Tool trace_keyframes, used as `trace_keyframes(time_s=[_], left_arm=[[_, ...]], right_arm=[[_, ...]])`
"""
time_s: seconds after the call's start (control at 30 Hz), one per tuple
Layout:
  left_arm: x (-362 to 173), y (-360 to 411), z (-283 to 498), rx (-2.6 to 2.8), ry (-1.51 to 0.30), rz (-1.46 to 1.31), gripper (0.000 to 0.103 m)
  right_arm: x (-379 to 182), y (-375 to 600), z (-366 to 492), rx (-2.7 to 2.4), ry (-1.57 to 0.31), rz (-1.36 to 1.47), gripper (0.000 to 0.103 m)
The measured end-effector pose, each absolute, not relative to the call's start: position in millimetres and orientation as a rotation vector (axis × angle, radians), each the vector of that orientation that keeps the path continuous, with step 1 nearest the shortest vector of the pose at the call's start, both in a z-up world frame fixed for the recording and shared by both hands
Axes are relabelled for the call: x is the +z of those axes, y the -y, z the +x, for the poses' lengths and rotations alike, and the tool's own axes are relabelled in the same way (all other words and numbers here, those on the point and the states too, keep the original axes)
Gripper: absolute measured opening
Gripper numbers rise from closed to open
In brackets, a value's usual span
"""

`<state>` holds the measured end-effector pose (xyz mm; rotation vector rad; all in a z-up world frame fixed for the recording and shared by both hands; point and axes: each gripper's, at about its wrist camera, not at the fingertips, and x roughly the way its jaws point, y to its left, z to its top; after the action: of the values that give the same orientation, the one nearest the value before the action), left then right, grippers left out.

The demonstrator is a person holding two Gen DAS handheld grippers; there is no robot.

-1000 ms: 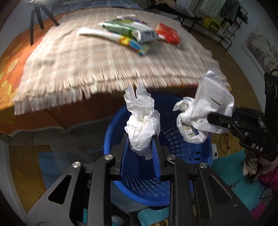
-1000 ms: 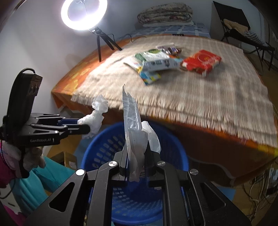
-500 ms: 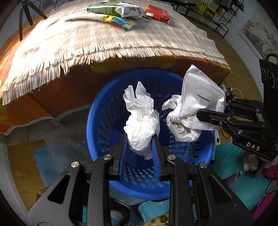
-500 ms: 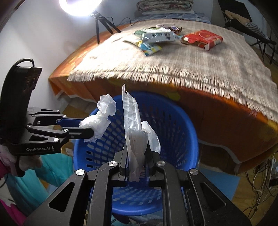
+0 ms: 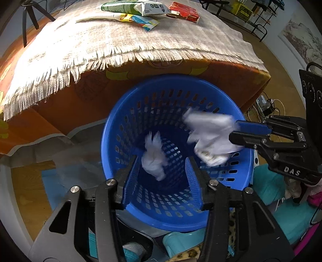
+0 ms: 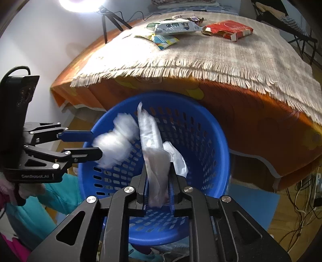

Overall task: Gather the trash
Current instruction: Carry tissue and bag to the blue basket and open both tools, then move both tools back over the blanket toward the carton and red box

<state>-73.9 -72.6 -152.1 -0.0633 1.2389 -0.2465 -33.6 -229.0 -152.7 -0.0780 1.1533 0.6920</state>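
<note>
- Blue plastic basket (image 5: 225, 211) stands on the floor against the near edge of the bed (image 6: 241, 112), its open mouth under both tongs.
- Left gripper (image 5: 163, 163) has just been spreading its jaws; they stand well apart, and the crumpled white tissue (image 5: 154, 159) hangs blurred between the blue pads without touching either, over the basket's inside.
- Right gripper (image 6: 158, 175) is narrow, and its jaws have just eased slightly wider; the pads are close against the clear plastic wrapper (image 6: 155, 153), which stands upright between them above the basket's inside.
- From the left wrist view the wrapper shows as a blurred white bundle at the right tongs' tips, just inside the basket's right rim.
- Fringed beige blanket (image 5: 120, 40) covers the bed; at its far edge lie a green-and-white packet (image 5: 128, 8), a small colourful sachet (image 5: 143, 21) and a red carton (image 5: 184, 13), all well apart from the tongs.
</note>
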Motion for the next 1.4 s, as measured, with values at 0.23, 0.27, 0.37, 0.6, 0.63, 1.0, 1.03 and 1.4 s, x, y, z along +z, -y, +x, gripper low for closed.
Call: trace_keyframes(time_s=[0.23, 0.27, 0.37, 0.6, 0.63, 1.0, 1.03, 1.4], left_arm=[[-155, 69, -73, -0.229, -1.249, -0.069, 0.064], [-154, 69, -73, -0.228, -1.246, -0.070, 0.066], [-153, 67, -72, -0.224, -1.244, -0.070, 0.066], [-151, 66, -67, -0.206, -1.243, -0.080, 0.066], [-150, 66, -66, -0.204, -1.240, -0.082, 0.066], [-125, 54, -45, -0.174, -1.178, -0.109, 0.066], [-122, 53, -42, -0.171, -1.174, -0.110, 0.066], [-100, 43, -7, -0.146, -1.136, -0.137, 0.066]], right_arm=[[-151, 228, -34, 0.673, -1.136, -0.093, 0.051], [-151, 228, -34, 0.670, -1.136, -0.096, 0.051], [-151, 227, -32, 0.660, -1.142, -0.104, 0.053], [-151, 226, -30, 0.631, -1.140, -0.117, 0.066], [-150, 226, -29, 0.623, -1.139, -0.120, 0.066], [-139, 225, -17, 0.564, -1.142, -0.145, 0.067], [-138, 225, -15, 0.563, -1.140, -0.142, 0.067], [-110, 240, 20, 0.537, -1.087, -0.064, 0.067]])
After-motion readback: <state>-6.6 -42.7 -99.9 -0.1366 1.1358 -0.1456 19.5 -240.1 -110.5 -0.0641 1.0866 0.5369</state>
